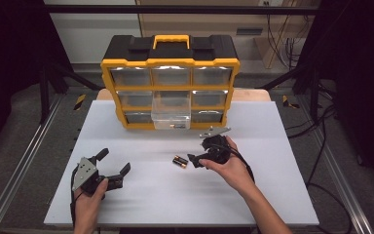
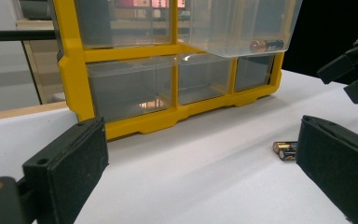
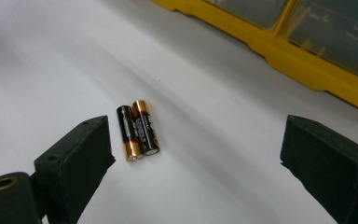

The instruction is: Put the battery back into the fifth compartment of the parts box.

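Two black-and-copper AA batteries (image 1: pixel 179 161) lie side by side on the white table (image 1: pixel 141 195). In the right gripper view the batteries (image 3: pixel 137 129) lie just ahead of the left jaw. My right gripper (image 1: pixel 199 152) hovers open right beside them, its jaws (image 3: pixel 203 156) wide apart and empty. My left gripper (image 1: pixel 113 161) rests open near the table's front left, its jaws (image 2: pixel 205 161) holding nothing. From there the battery pair (image 2: pixel 285 149) lies ahead at the right, and the right gripper (image 2: pixel 354 70) is beyond it.
A yellow-and-black drawer organizer (image 1: pixel 170 63) stands at the back centre. Its clear middle drawer (image 1: pixel 170 114) is pulled out, with one battery (image 2: pixel 265 45) lying inside. Its yellow base (image 3: pixel 303 65) runs close behind the right gripper. A small grey metal piece (image 1: pixel 215 131) lies before it.
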Available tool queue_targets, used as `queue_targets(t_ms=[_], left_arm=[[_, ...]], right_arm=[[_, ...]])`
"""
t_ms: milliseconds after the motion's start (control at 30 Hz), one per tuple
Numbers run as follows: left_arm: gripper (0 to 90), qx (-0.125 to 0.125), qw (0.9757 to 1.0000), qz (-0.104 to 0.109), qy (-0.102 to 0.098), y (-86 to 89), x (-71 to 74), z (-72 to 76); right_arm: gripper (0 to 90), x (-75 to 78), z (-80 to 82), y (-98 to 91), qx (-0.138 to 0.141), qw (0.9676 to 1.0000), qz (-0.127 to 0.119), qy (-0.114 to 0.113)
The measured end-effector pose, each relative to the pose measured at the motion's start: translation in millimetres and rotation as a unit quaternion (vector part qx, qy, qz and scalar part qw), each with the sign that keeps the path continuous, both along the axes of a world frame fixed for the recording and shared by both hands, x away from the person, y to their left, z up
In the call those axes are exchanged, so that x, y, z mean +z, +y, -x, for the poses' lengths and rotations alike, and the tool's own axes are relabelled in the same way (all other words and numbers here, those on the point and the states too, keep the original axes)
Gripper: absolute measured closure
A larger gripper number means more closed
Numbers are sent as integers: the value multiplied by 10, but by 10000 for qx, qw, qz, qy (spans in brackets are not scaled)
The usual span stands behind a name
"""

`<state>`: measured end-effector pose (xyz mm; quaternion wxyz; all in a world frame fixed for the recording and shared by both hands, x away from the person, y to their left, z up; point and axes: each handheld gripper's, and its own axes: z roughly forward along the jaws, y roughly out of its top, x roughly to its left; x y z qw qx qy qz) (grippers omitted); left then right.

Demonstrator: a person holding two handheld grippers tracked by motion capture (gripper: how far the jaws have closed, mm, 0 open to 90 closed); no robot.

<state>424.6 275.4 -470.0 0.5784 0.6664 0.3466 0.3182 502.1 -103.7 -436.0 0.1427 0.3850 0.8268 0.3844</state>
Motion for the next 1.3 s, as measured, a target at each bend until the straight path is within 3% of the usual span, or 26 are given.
queue_targets(t_ms=[333, 633, 1000, 1300], left_arm=[[25, -22, 10000, -47, -5, -11, 2, 2], [25, -30, 10000, -46, -11, -15, 1, 1], [25, -34, 10000, -46, -6, -14, -1, -5], [25, -53, 10000, -59, 2, -20, 0, -5]], right_arm=[[114, -144, 21, 68, 93, 9997, 155, 189], [167, -176, 22, 146, 200, 9993, 200, 251], [420, -213, 49, 261, 457, 9986, 261, 46], [554, -239, 35, 354, 559, 9983, 175, -80]])
